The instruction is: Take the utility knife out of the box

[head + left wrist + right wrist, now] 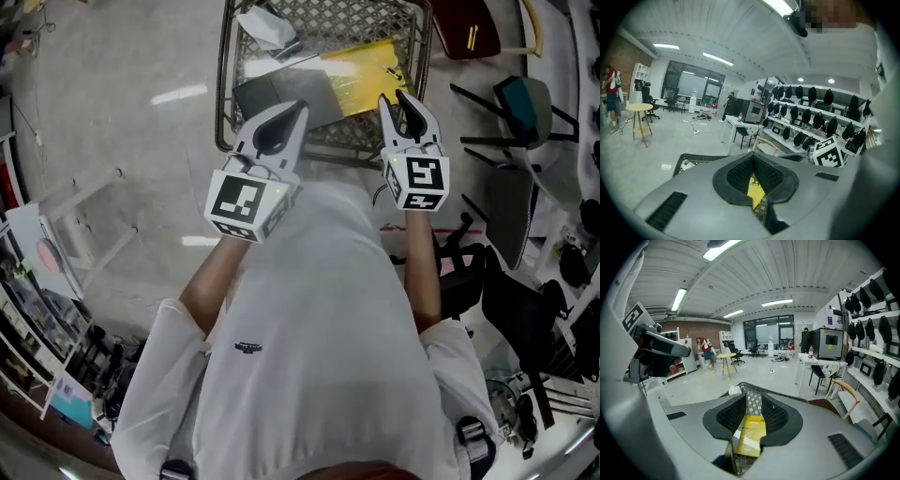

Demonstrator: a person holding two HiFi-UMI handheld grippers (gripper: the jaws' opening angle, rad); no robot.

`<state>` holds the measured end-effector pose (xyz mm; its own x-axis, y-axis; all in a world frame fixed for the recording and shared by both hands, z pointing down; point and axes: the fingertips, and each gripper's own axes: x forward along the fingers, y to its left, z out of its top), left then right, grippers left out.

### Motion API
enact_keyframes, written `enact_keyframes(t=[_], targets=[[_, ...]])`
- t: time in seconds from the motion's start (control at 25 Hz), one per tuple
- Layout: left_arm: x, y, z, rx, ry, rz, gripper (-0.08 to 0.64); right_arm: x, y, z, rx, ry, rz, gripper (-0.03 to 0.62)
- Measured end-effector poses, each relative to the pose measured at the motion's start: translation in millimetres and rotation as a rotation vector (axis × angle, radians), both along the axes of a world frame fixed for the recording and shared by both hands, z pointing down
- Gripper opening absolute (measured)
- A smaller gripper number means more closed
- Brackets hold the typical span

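A wire-mesh box stands on the floor in front of me. A yellow flat packet lies inside it, next to a grey flat slab and a crumpled white wrapper. No bare knife can be made out. My left gripper hovers over the box's near edge above the grey slab, its jaw tips together with nothing held. The right gripper hangs over the yellow packet with its jaws apart and empty. The right gripper view shows the packet through the gap of that gripper. In the left gripper view, yellow shows below the left gripper's tips.
A dark chair and black gear crowd the right side. A dark red case lies beyond the box's far right corner. A clear plastic bin sits on the floor at the left. Bare grey floor surrounds the box's left side.
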<state>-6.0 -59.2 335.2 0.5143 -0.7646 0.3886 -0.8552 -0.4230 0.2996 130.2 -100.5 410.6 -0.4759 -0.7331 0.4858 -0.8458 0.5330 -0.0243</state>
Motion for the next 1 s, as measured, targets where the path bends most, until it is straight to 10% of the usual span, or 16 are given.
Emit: enact_keyframes(t=[1.0], targets=[[24.5, -43.8, 102.3, -0.145, -0.025, -0.081, 0.002, 17.6, -87.2, 219.1, -0.296, 0.373, -0.252, 0.12]])
